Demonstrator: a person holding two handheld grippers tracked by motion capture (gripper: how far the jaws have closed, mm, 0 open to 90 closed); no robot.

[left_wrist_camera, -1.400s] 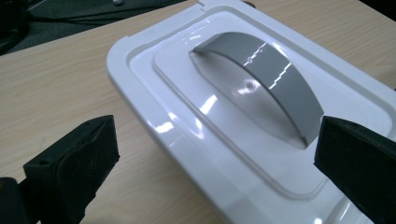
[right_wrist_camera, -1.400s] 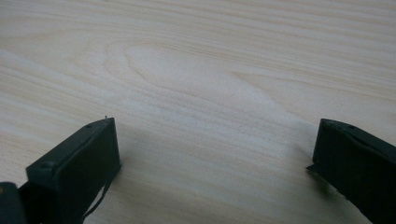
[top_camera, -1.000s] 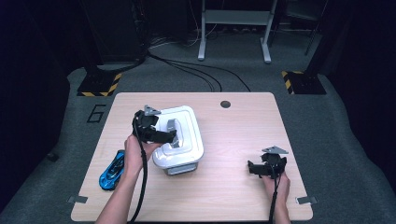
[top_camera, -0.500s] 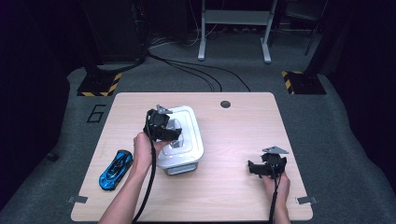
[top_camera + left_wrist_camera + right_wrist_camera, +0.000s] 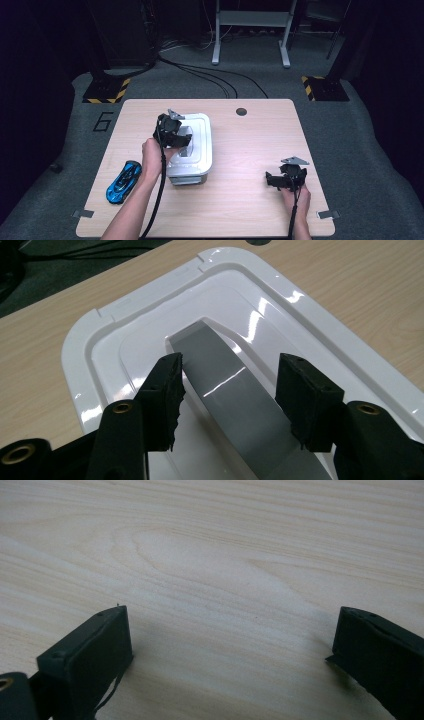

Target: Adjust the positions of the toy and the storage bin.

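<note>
A white lidded box (image 5: pixel 200 145) stands on the left half of the wooden table (image 5: pixel 255 145). A grey handle (image 5: pixel 225 385) runs along the middle of its lid (image 5: pixel 100 340). My left gripper (image 5: pixel 177 137) hangs over the lid, pointing down. In the left gripper view its jaws (image 5: pixel 230 372) straddle the handle and have just been closing. The left pad (image 5: pixel 167 385) is at the handle's edge, while a gap remains at the right pad (image 5: pixel 302 392). My right gripper (image 5: pixel 272 181) rests open near the table's front right, with bare wood between its jaws (image 5: pixel 230 630).
A blue toy car (image 5: pixel 122 181) lies at the table's front left, beside my left forearm. A small round hole (image 5: pixel 241 111) sits near the far edge. Beyond the table are cables and yellow-black floor markers (image 5: pixel 105 91).
My left gripper has shifted right, from the box's left side to above the lid's handle, and its jaws have narrowed around the handle. The right gripper has stayed put.
</note>
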